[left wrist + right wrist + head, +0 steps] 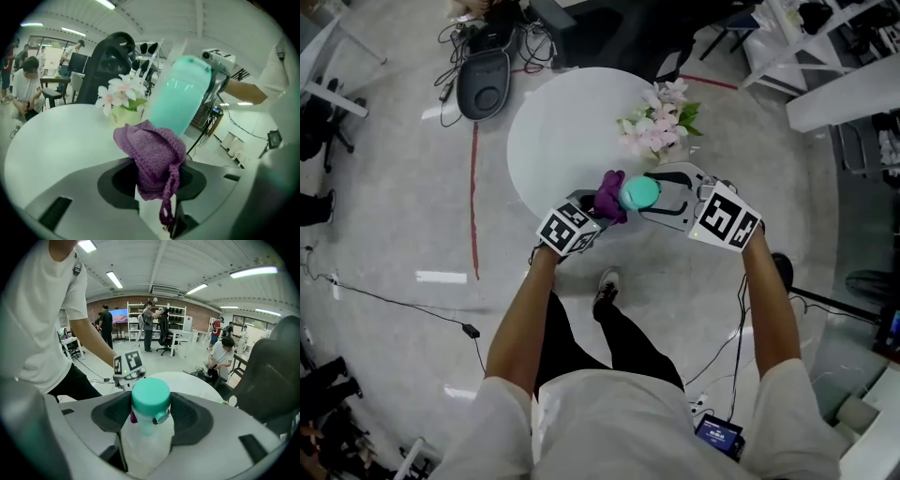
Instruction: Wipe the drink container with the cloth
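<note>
The drink container (638, 192) is a pale bottle with a teal cap (150, 397), held in the air over the near edge of the round white table (553, 131). My right gripper (661, 192) is shut on it, with a jaw pressed against each side of the bottle just below the cap. A crumpled purple knitted cloth (609, 195) is pinched in my left gripper (602, 208), a loop of it hanging down. In the left gripper view the cloth (152, 154) touches the lower side of the teal bottle (180, 98).
A small pot of pink and white flowers (656, 122) stands on the table's right side. A black chair (110, 61) is beyond the table. Cables and a dark device (483, 80) lie on the floor at the back left. Several people stand and sit farther back.
</note>
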`<state>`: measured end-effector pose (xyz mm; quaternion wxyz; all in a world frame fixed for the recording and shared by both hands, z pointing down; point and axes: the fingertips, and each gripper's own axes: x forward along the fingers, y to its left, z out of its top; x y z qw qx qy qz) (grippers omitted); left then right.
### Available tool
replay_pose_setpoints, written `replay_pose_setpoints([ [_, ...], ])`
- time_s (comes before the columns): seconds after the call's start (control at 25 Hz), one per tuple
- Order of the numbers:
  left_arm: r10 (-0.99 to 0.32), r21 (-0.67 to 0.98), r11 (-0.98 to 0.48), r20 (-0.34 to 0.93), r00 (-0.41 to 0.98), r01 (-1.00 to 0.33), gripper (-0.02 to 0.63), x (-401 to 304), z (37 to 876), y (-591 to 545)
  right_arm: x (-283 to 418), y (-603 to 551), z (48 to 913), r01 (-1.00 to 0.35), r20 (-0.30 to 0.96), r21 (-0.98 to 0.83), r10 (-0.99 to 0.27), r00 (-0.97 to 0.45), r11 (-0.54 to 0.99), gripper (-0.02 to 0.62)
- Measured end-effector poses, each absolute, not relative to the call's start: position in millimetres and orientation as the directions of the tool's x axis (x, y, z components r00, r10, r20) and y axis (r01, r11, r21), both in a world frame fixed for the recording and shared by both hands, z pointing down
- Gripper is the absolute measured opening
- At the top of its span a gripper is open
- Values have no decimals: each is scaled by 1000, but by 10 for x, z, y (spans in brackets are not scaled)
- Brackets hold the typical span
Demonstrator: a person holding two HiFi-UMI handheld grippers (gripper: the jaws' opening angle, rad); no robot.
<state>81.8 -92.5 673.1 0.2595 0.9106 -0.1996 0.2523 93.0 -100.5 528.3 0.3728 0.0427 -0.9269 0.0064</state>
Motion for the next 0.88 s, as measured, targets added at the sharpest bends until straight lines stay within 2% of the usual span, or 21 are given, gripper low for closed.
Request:
replay_pose_setpoints([
  [0.2,-142,327,-821,676,723,-467,173,800,7232,-911,832,-986,5281,-96,705,36,-94,-703,995,270],
  [0.4,-103,353,-820,683,723,-451,175,753,7205,-938,810,-1015,5297,-178,690,41,-157,-707,983,273],
  [0.72,-178,343,-801,645,743,-490,175,174,6561,-1023,1011,-987,5379,-303,727,52,-244,-642,952,286],
  [0.88,-240,292,-821,602,761,-490,175,-38,6022,-1144,1107,-1029,5221,-406,690,47,-323,-647,913,329],
])
